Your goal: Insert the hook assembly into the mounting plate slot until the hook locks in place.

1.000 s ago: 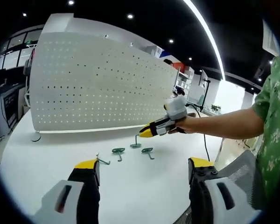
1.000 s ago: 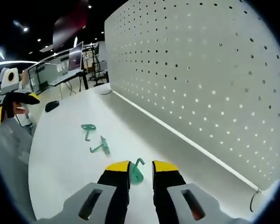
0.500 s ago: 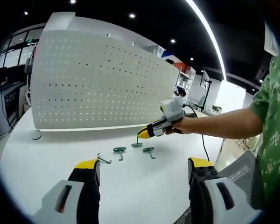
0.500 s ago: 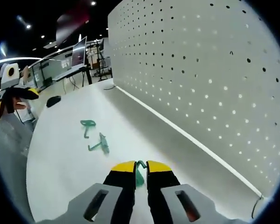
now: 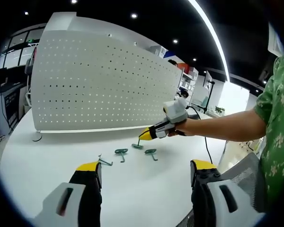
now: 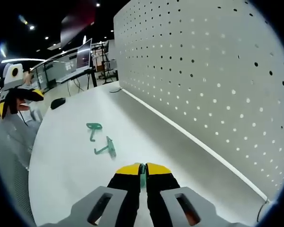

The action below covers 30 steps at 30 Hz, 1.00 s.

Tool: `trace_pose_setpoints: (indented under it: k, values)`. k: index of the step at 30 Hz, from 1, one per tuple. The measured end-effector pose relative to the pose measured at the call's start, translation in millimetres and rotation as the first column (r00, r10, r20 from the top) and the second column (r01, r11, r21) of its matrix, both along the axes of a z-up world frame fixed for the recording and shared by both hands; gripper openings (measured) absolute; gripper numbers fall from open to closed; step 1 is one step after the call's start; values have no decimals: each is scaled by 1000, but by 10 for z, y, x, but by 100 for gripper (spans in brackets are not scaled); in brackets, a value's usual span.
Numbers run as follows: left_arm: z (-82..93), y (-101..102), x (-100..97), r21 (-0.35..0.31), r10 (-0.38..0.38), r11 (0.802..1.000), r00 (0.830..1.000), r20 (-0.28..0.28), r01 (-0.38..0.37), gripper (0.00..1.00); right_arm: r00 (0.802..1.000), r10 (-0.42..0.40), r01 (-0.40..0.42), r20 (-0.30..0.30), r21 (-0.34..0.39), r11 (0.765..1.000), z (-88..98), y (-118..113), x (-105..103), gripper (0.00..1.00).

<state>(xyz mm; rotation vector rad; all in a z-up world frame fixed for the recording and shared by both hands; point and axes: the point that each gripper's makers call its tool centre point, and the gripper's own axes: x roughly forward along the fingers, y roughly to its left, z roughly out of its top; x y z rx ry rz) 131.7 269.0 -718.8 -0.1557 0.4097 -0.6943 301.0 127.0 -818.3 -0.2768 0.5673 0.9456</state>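
Hook in hand: a green metal hook point(image 6: 142, 174) sits at lower centre of the right gripper view, pinched between the yellow tips of the right tongs point(image 6: 142, 171); in the left gripper view those tongs point(image 5: 143, 135) appear at centre with the hook point(image 5: 137, 146) hanging from their tip, low over the desk point(image 5: 47, 165).
Right tongs: pressed together on the hook, only a thin green edge showing between the tips; the hook's own attitude is too hidden to tell.
Left tongs: spread wide and holding nothing at the bottom of the left gripper view point(image 5: 141, 171), kept back, seemingly to keep the whole workspace in sight.
Spare hooks: three more lie flat on the desk, one at lower left of centre point(image 5: 104, 162), one beside it point(image 5: 120, 153), one to the right point(image 5: 150, 152); two of them show at centre left of the right gripper view point(image 6: 92, 128) point(image 6: 106, 147).
Mounting plate: a white pegboard point(image 5: 104, 90) stands upright along the far desk edge, filling the upper right of the right gripper view point(image 6: 213, 80), its holes facing the tongs.
Step judged: the pick looks made; carrying the hook to a pegboard hole is not yet done.
Risk: such a thin grip could let the hook twist on contact.
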Motion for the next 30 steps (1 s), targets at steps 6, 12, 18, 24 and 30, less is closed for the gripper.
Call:
trace_pose_setpoints:
  k: [6,12,18,24,30]
  values:
    - [6,-15,-5,-1,-6,1000,1000,3,6,78,999,40,-40,23,-2,999,106,45,-59,1]
    - [30,-45,-23,-5,-21,1000,1000,9,21,77,992,113,-113,48,-2,994,287,137,-180,1]
    - [101,-52,-23,-2,-37,999,999,27,38,75,978,197,-197,70,-5,980,514,265,-362,1]
    - [197,-69,-1,17,-66,998,996,58,65,74,956,280,-280,88,-7,960,716,393,-557,1]
    - [273,-98,-4,35,-95,995,992,83,92,73,936,341,-342,93,-1,940,888,495,-736,1]
